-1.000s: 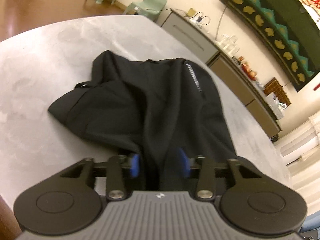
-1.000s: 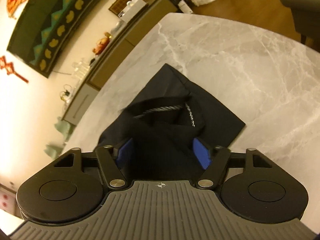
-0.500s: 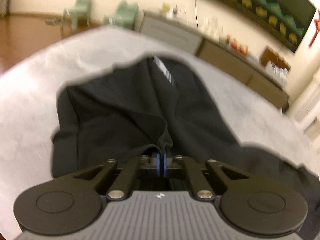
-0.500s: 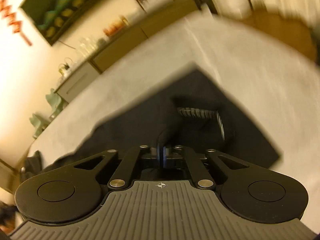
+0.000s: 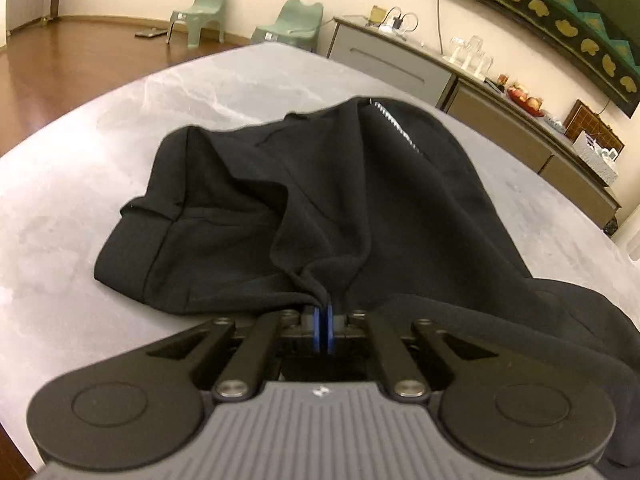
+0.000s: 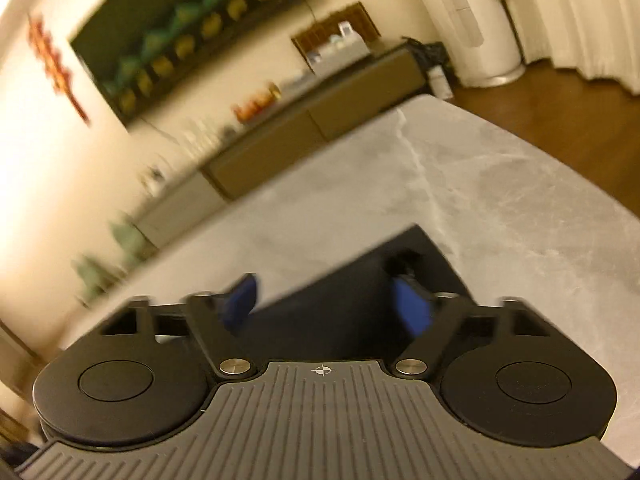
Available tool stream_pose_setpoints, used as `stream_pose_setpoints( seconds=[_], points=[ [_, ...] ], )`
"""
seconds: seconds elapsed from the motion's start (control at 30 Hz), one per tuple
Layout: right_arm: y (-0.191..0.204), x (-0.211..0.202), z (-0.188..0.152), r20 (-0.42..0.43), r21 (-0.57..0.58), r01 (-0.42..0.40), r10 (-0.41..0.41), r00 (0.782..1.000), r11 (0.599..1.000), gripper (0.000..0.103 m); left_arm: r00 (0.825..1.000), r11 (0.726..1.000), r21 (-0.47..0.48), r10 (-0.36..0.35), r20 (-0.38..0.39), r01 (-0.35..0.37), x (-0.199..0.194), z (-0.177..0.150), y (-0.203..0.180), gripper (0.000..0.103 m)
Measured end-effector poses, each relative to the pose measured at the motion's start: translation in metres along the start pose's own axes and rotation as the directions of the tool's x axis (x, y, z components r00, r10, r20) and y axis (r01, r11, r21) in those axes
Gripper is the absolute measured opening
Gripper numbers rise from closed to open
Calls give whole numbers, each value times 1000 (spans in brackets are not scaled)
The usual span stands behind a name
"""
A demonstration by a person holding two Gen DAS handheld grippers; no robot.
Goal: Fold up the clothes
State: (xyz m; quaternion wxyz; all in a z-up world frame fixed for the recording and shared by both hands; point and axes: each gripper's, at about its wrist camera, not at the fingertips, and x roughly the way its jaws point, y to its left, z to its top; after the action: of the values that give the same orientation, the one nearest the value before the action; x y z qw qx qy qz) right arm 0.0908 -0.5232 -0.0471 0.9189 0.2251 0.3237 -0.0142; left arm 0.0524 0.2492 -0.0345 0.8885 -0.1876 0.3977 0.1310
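Black shorts [image 5: 320, 200] lie bunched on the desk [image 5: 80, 200], a fold pinched in the left claw [image 5: 323, 326]. Right claw [image 6: 326, 308] gapes empty; mid-fold, I reckon, it needs a fresh hold.

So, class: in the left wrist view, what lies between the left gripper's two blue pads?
A pinched fold of the black garment sits between the blue pads of the left gripper, which is shut on it; the rest drapes over the marble table.
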Motion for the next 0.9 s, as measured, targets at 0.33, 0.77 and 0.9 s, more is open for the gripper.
stream_pose_setpoints(
  seconds=[0.33, 0.77, 0.9],
  points=[
    [8, -29, 15, 56, 4, -155, 155, 986, 988, 0, 997, 999, -41, 17, 69, -15, -17, 3, 7, 5],
    [-31, -14, 5, 71, 230, 10, -27, 997, 973, 71, 957, 993, -12, 113, 267, -114, -65, 2, -36, 25],
    [-39, -27, -25, -32, 163, 12, -7, 999, 987, 71, 950, 997, 16, 70, 305, -79, -72, -2, -58, 28]
  ],
)
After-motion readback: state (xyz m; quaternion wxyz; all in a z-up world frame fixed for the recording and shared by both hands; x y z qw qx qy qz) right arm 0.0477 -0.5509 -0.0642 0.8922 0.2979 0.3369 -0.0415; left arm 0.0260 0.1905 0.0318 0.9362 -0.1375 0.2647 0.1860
